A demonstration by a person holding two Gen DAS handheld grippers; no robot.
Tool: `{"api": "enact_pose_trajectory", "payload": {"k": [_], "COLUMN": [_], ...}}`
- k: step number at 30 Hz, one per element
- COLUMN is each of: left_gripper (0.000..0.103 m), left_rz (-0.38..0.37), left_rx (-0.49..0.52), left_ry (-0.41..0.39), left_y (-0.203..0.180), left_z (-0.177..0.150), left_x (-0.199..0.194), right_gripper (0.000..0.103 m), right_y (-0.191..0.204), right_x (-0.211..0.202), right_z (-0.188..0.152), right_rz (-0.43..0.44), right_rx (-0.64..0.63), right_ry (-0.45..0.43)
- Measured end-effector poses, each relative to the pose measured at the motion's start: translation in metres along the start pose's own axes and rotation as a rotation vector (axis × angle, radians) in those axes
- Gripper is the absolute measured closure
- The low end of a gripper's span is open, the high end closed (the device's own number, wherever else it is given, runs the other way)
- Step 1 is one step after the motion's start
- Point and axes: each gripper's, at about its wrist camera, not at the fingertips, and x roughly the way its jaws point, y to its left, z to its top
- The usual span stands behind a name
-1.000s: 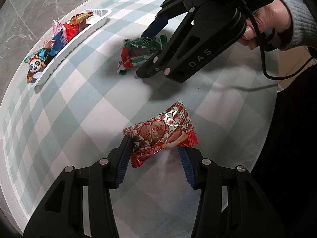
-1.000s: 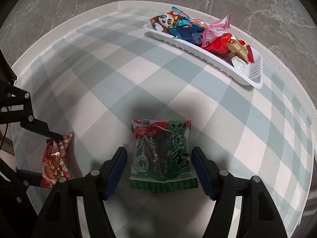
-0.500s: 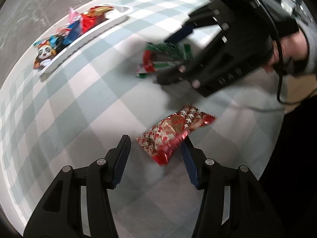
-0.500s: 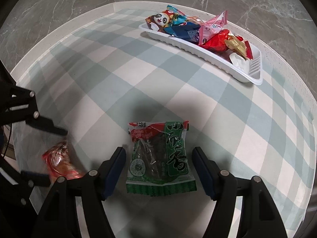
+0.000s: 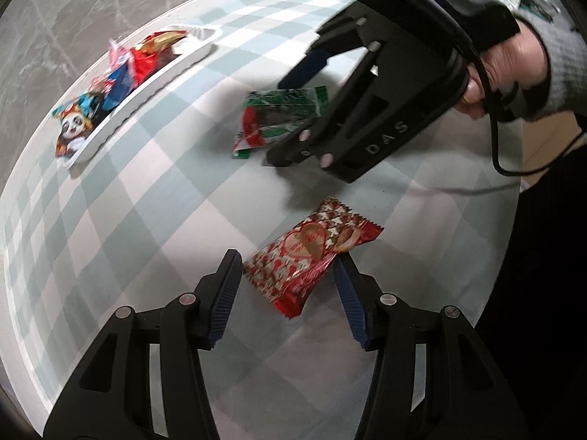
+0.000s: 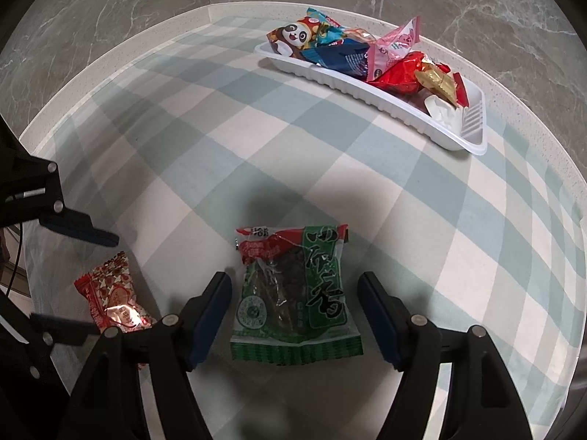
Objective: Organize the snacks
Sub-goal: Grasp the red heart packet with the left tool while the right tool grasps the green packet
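Left wrist view first: the left gripper [image 5: 288,271] stands part open over the red pack [image 5: 312,253], which lies flat on the checked cloth [image 5: 110,220]; the right pad [image 5: 348,300] looks to be at the pack's edge, the other pad stands clear, so nothing is gripped. Over on the right wrist view, the right gripper [image 6: 295,299] straddles the green pack [image 6: 293,289], its jaws opening, gaps on both sides. Both packs lie well apart from the white tray [image 6: 367,84], already heaped with sweets at the far edge. To do this well, I'd say: centre each pack between the pads, come down until the tips meet the cloth, then close slowly so the slick wrapper bunches up rather than skating away. Writing now: the right gripper's body reads "DAS" [image 5: 387,139]; the green pack carries large characters, the red one a heart label, neither legible here.
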Motion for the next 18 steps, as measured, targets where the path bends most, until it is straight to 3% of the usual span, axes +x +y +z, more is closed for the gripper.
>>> {"api": "enact_pose_trajectory", "payload": {"k": [9,14,16,18], "left_gripper": [0.053,0.053,0.054,0.06], "left_rz": [0.01,-0.017,-0.034,-0.067], "left_rx": [0.098,0.102,0.084,0.047], "left_ry": [0.013,0.013,0.01,0.003], "left_y": [-0.012,-0.011,-0.007,-0.003], "left_z": [0.013,0.018,0.02,0.02], "left_x": [0.011,0.014,0.015,0.017], "right_gripper": [0.029,0.03,0.035,0.048], "right_y": [0.0,0.0,0.0,0.001], "right_x": [0.001,0.001,0.001,0.0], "right_z": [0.001,0.002,0.002,0.002], "right_rz": [0.003,0.004,0.004,0.006], "right_rx": [0.001,-0.002,-0.006,-0.011], "right_ry": [0.004,0.005,0.002,-0.004]}}
